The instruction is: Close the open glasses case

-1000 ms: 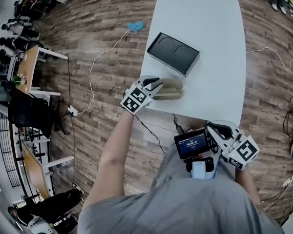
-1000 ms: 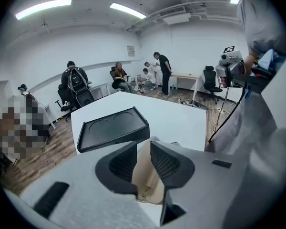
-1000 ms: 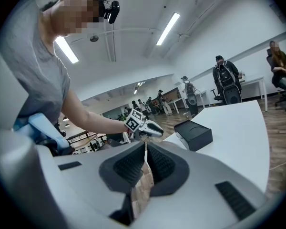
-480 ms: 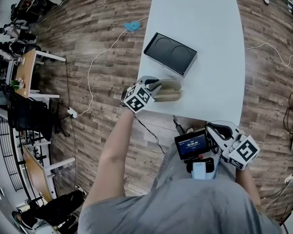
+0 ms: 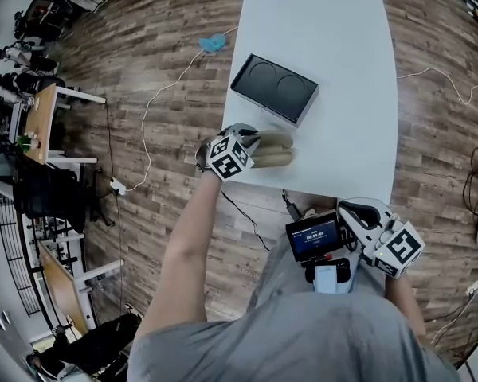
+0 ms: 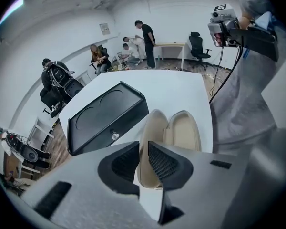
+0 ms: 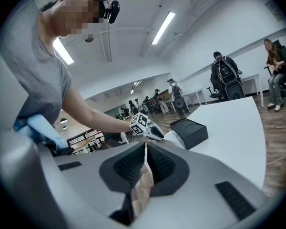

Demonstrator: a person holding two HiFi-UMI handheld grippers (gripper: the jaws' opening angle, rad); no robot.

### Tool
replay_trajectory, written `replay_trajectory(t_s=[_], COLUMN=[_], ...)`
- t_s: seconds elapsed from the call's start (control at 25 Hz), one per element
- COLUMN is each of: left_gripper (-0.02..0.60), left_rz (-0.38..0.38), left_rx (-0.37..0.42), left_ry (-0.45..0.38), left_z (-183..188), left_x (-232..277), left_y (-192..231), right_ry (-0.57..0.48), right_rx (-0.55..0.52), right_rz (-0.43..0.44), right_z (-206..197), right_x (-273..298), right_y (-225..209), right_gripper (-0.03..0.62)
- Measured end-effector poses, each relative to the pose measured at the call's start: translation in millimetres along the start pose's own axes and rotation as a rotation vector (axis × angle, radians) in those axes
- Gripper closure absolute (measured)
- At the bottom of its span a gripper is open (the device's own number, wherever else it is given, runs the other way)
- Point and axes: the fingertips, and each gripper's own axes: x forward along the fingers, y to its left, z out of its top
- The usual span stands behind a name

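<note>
Head view: the case lies open on the table, close to its near left corner, with the left gripper at its left end. That is the main hazard. A sideways shove instead of a fold would likely slide the light case toward the edge. The right gripper hangs off the table by the person's body, well apart from the case, so nothing steadies the lower half. The black box sits just behind the case. Its top has two round hollows and nothing lies in them.

Left gripper view: the jaws stand nearly together round the near end of the case's left half and appear to pinch its rim. Both halves show bare beige lining and no glasses inside. The hold is small and at one end, so the rim could slip out mid-swing and the half drop back open. If the lid is twisted rather than turned on its hinge, the whole case may tip or skid. The box is near enough on the left to be bumped.

Right gripper view: the jaws are pressed together with nothing between them, pointing across at the left gripper and the box.
</note>
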Motion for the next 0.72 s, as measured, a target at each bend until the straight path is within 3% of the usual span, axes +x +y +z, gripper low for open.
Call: replay_trajectory(t_s=[0.72], left_gripper=[0.537], left_rz=[0.062], left_rx=[0.116], left_ry=[0.117], left_z=[-8], left_x=[10], left_y=[4], right_ry=[-0.003], right_rx=[-0.001], right_rz=[-0.005], right_z=[0], right_x=[0], right_y=[2], right_gripper=[0.560])
